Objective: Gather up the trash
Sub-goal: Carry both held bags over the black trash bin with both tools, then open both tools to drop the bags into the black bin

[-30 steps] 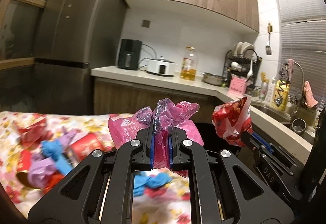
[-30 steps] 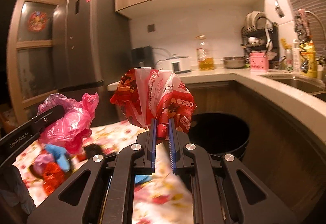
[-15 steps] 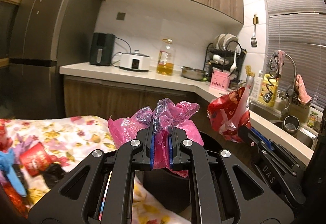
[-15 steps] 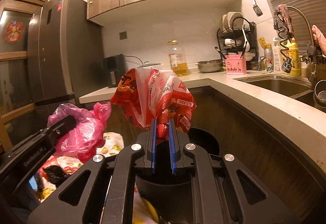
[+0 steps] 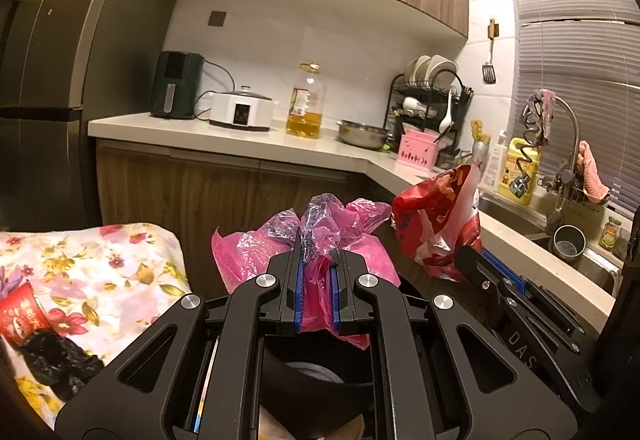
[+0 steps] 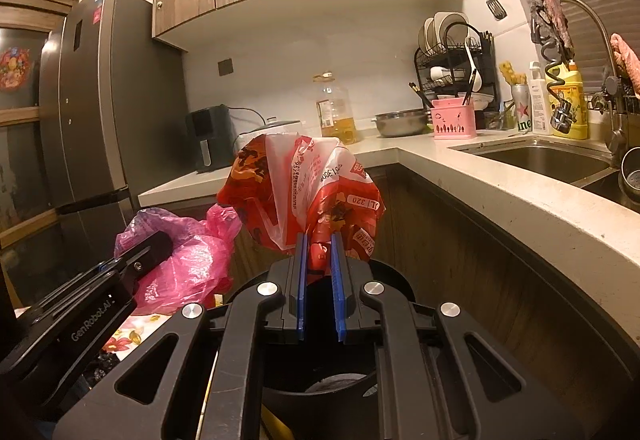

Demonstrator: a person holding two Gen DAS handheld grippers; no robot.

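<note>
The black bin (image 6: 320,392) sits on the floor beside the wooden cabinets, below both tongs, its open mouth directly under the right gripper (image 6: 319,240) and under the left gripper (image 5: 317,236). The flowered tablecloth (image 5: 100,264) lies off to the left with a red cup (image 5: 22,314) and a crumpled black bag (image 5: 52,356) on it, trash not yet picked up.

The left gripper is clamped on a pink bag (image 5: 320,240), the plastic bunched between its blue pads. The right gripper pinches a red and white bag (image 6: 308,187) near its lower edge, most of the bag puffing up above the jaws.

The biggest risk is a miss at the bin: both bags are light and billowy, so a release made off-centre could let one drift onto the rim or the floor. The two bags hang close together, and if the tongs crowd each other over the narrow mouth, one bag could snag on the other gripper. Thin film may also cling to the rubber pads when the jaws part and fail to drop. The pink bag hangs partly over the table edge side, so it looks the likelier to fall outside.

Compared with a second ago, both views have swung away from the table toward the counter corner: the tablecloth and its scattered litter filled the lower left then, and now the bin fills the space under the jaws. The fridge has slid toward the left edge. The grips on both bags are unchanged.
</note>
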